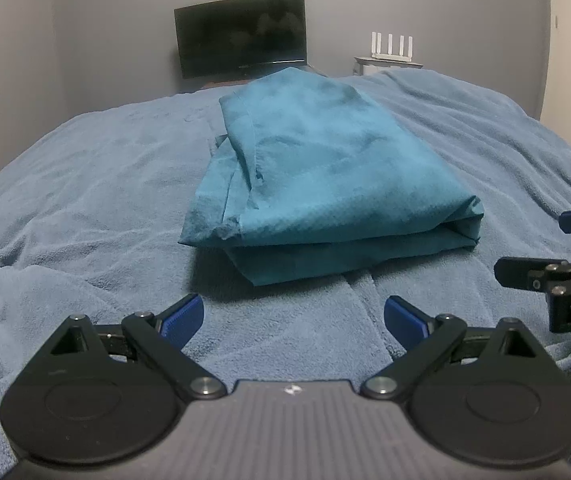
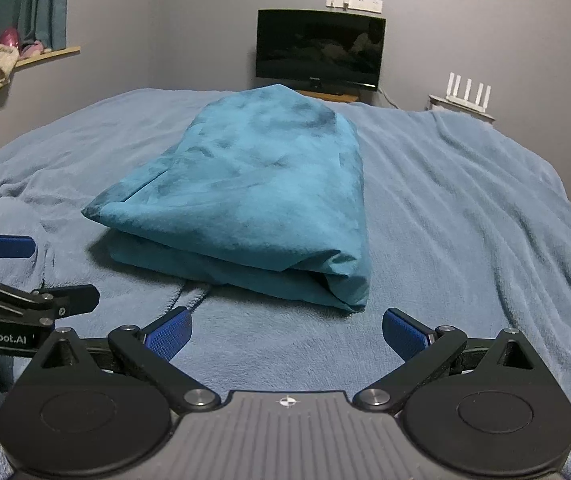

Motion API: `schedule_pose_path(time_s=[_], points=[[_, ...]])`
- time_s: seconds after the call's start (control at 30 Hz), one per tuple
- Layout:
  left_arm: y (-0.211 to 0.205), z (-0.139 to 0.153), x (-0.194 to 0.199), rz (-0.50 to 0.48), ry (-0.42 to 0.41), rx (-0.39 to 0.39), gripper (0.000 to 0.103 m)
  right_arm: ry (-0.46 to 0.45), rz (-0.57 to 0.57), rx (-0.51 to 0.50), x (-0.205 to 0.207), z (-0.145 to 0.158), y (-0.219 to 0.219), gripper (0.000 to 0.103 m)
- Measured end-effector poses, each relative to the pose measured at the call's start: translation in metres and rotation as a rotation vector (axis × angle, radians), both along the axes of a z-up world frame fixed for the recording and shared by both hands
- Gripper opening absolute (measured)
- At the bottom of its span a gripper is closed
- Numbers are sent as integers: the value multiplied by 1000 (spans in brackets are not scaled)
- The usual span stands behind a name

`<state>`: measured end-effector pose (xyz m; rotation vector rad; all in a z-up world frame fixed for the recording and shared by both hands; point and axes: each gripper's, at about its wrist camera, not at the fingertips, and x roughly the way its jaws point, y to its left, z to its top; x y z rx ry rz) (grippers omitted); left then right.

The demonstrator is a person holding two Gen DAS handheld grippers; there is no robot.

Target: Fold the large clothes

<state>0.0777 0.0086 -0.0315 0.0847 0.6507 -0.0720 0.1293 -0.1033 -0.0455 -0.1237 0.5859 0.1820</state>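
Observation:
A teal cloth (image 1: 317, 168) lies folded in a thick rectangular bundle on the light blue blanket (image 1: 85, 200) of a bed. It also shows in the right wrist view (image 2: 253, 200). My left gripper (image 1: 293, 320) is open and empty, just short of the bundle's near edge. My right gripper (image 2: 287, 334) is open and empty, also just short of the near edge, by the bundle's right corner. The right gripper shows at the right edge of the left wrist view (image 1: 557, 248). The left gripper shows at the left edge of the right wrist view (image 2: 17, 272).
A dark television (image 2: 319, 48) stands against the far wall beyond the bed. A white router (image 2: 469, 96) sits on a small stand to its right. A window sill (image 2: 45, 56) with curtains and clothes is at far left. The blanket (image 2: 465, 220) is wrinkled.

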Motion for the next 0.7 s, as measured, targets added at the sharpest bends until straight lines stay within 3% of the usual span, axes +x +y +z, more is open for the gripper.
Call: schedule_pose_path(time_s=[0.7], points=[[-2, -1, 0, -1, 3, 2, 97, 26, -17, 30, 2, -2, -7, 103]])
